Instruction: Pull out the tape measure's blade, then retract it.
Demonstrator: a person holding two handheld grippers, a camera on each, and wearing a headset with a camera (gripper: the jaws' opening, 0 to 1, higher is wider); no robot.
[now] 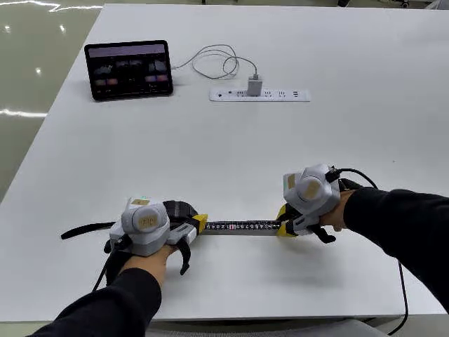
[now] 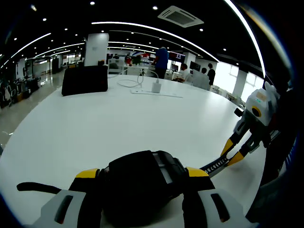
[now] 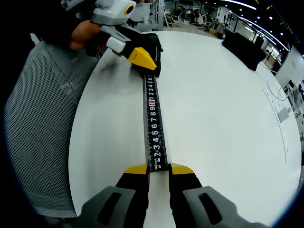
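**A:** Start with the biggest thing. Where is all this happening?

**B:** On the white workbench, close to its near edge. A tablet and a power strip lie well apart at the far side and play no part.

**A:** And the tape measure?

**B:** The black tape measure case rests on the bench. The left gripper is clamped around it, and in the left gripper view the case sits between the two yellow tips. The blade runs flat out of the case toward the right gripper.

**A:** How do that one's jaws stand?

**B:** Narrow, pinched on the blade's free end. In the right gripper view the lowest numerals sit right at the tips.

**A:** So which step is this?

**B:** The pull-out, I'd judge. Only a short length is drawn, and I can't tell whether that's enough.

**A:** What does the next move call for?

**B:** Probably a straight draw along the blade's own line, kept low, with the case held fixed. For the retraction, the end should be walked back rather than let go, or the spring may whip it in.
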